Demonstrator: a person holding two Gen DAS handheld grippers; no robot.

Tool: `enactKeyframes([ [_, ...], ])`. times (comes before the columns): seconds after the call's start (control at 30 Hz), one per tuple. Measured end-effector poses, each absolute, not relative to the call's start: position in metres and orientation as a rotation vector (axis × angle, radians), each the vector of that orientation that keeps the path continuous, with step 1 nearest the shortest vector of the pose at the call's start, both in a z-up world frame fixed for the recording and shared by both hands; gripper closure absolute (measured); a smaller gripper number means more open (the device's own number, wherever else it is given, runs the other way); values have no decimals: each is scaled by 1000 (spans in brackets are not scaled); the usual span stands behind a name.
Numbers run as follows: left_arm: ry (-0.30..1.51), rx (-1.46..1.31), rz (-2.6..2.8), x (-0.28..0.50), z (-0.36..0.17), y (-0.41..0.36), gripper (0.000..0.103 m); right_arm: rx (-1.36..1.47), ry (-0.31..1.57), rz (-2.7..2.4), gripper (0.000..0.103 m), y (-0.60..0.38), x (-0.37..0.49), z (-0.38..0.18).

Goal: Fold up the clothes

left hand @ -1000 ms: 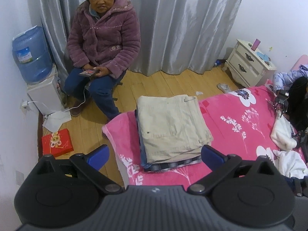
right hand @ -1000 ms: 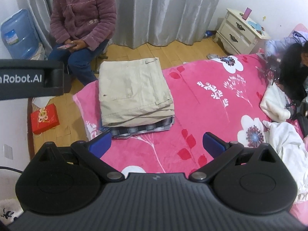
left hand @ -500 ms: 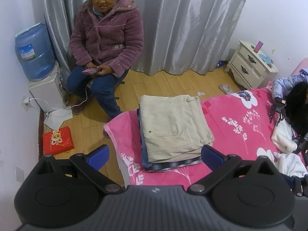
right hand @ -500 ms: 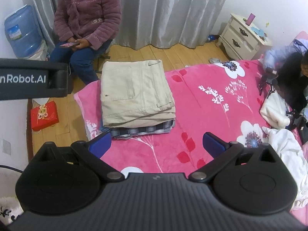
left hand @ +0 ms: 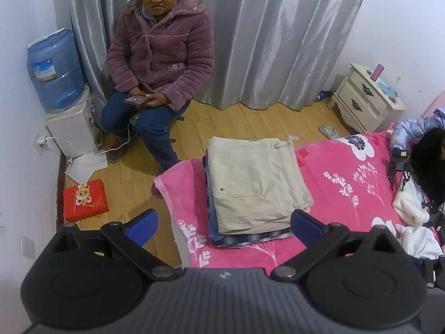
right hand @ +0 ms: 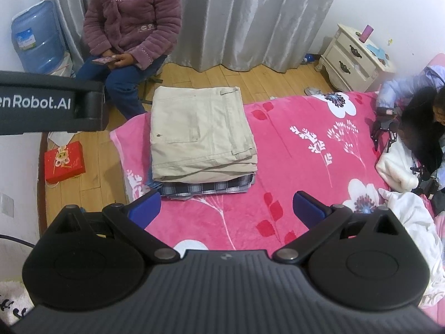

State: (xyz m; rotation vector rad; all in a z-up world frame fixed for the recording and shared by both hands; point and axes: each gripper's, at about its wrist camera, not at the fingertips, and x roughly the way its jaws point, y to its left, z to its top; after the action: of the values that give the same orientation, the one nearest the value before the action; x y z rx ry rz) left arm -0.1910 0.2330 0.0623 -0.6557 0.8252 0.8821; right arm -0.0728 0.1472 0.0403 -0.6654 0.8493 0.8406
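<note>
Folded beige trousers (left hand: 256,183) (right hand: 200,136) top a small stack with a plaid garment (right hand: 205,188) and a blue one beneath, at the near-left corner of a pink flowered blanket (left hand: 347,183) (right hand: 300,156). My left gripper (left hand: 224,222) hovers above and short of the stack, open and holding nothing. My right gripper (right hand: 226,208) hangs open over the bare blanket just right of the stack, also holding nothing. The left gripper's black body (right hand: 50,103) crosses the left side of the right wrist view. Loose white clothes (right hand: 411,217) (left hand: 411,203) lie at the blanket's right edge.
A person in a purple coat (left hand: 161,55) sits by the grey curtain holding a phone. A water dispenser (left hand: 52,69) stands at left, a red box (left hand: 84,200) on the wooden floor, a cream nightstand (left hand: 367,97) at right. Another person (right hand: 420,119) leans over the bed's right side.
Both grippers have drawn back and upward, so the stack sits lower and smaller in each view. Both stay open, and the stack has not moved.
</note>
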Motion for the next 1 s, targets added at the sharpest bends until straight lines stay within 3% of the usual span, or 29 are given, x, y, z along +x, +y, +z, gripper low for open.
enactKeyframes([
  [1.0, 819, -666, 911, -202, 63, 237, 1, -694, 836, 873, 1, 158, -83, 42],
])
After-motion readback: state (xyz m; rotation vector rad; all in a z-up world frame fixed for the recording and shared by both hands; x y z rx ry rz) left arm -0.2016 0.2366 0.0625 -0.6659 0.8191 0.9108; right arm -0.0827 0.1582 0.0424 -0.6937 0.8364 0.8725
